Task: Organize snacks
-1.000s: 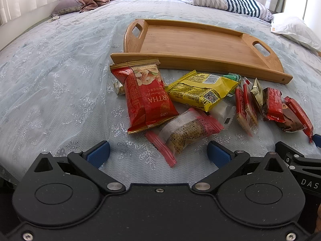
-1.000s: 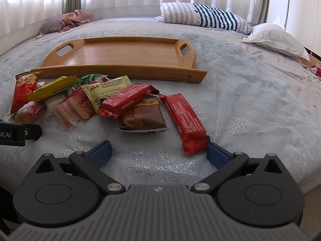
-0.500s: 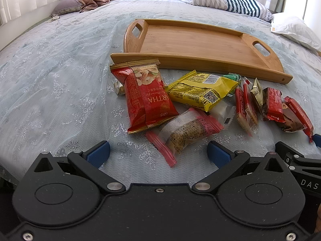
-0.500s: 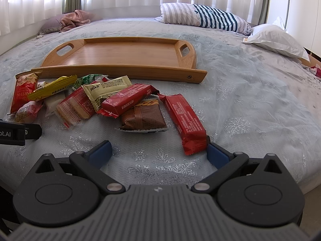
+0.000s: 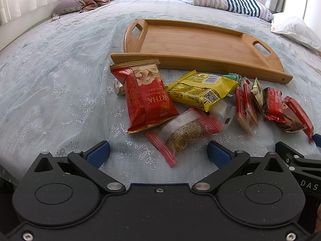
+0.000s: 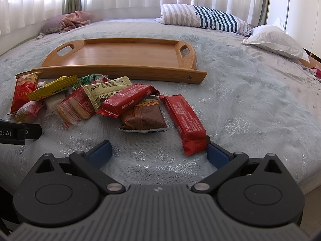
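Nothing has shifted since a second ago: both grippers hover low at the near edge of the bed, snacks untouched. My left gripper (image 5: 158, 152) has its fingers wide apart and empty, the clear pastry pack (image 5: 185, 131) lying right between them, just ahead. My right gripper (image 6: 158, 152) is also spread and empty, the long red bar (image 6: 185, 120) touching or nearly touching its right fingertip (image 6: 215, 154). Beyond both sits the wooden tray (image 6: 124, 71), bare. Best move, I reckon: centre over 1 pack, pinch its middle, avoid neighbours.
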`<state>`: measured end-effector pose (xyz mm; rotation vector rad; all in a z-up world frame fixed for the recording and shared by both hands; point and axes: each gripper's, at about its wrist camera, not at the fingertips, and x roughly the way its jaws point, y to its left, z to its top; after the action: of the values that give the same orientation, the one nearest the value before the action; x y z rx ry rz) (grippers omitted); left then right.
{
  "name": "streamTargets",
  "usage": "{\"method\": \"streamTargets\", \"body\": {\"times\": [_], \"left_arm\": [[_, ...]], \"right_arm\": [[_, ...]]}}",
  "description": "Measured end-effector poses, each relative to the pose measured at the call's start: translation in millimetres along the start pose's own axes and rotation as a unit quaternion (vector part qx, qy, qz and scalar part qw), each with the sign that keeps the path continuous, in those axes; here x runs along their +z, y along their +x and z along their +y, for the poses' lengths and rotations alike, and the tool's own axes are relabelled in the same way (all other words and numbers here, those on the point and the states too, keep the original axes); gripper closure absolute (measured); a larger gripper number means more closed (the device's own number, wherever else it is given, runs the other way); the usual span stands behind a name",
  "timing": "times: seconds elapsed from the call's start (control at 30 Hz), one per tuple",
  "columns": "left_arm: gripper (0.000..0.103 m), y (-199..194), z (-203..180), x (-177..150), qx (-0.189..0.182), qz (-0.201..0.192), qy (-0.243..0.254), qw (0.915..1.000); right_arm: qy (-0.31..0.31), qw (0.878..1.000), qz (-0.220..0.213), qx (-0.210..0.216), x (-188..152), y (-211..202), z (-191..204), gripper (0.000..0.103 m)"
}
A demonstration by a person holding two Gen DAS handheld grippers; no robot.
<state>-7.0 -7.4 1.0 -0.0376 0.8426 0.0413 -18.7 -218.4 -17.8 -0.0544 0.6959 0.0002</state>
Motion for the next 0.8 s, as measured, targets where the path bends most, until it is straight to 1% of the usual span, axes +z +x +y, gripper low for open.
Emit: {"method": "streamTargets", "body": {"times": [0.57,0.67,0.8], "left_arm": [[0.000,-1,4,2,-0.002,-0.004,0.000,1.0000],[0.000,-1,6,1,-0.007,-0.012,0.002,0.9999],[0.000,-2,10,-3,-0.017,-0.024,0.009,0.9995]], "right_arm": [[0.001,1.000,-0.007,-0.005,-2,-5,-1,0.000],[0.000,1.000,-0.006,-0.005,-2,-4,0,0.000],[0.002,1.000,-0.019,-0.009,-5,-2,1,0.000]]}}
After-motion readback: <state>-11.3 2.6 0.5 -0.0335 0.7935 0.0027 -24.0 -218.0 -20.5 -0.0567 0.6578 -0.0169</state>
